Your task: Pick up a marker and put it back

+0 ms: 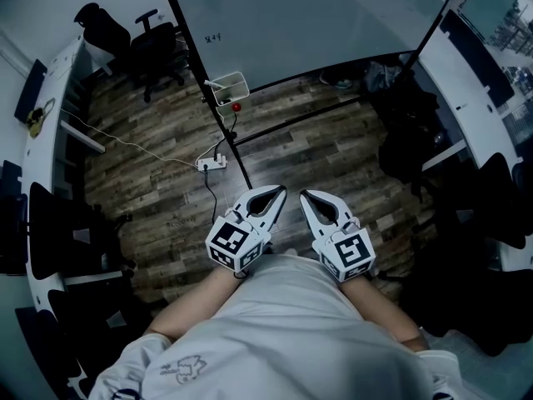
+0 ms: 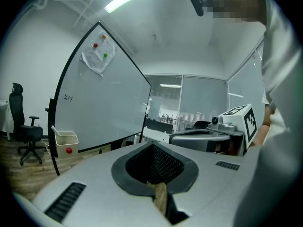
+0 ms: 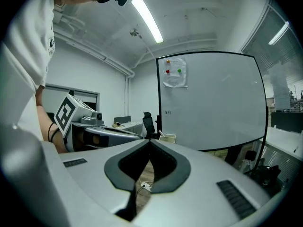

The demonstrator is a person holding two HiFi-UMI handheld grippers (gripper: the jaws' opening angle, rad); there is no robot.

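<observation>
An office chair [image 1: 158,48] stands at the far left of the wooden floor [image 1: 166,190]. To its right a small pale box [image 2: 66,143] hangs at the lower left corner of the whiteboard [image 1: 333,23], with a red dot on its front. The marker [image 2: 55,130] stands in that box, leaning out over its left edge, and nothing grips it. A power strip [image 1: 212,163] lies on the floor below the box.

The left claw [image 1: 280,190] is held low against the person's body; its tips meet, and only floor shows through the hollow behind them, so it holds nothing. The right claw [image 1: 305,195] sits just beside it; its tips are also pressed together and it is equally empty. Both point roughly toward the whiteboard and are well apart from the box.

As for the step in hand, the marker in its box and two empty claws drawn back would suit either the moment ahead of reaching for the marker or the moment after it has gone back in; the pictures don't settle which. If a pickup is to come, it would call for parting one claw's tips, crossing the floor to the board's lower left corner, and closing on the slim shaft above the box's rim without knocking the box. If the marker is already returned, it lies where the task wants it.
</observation>
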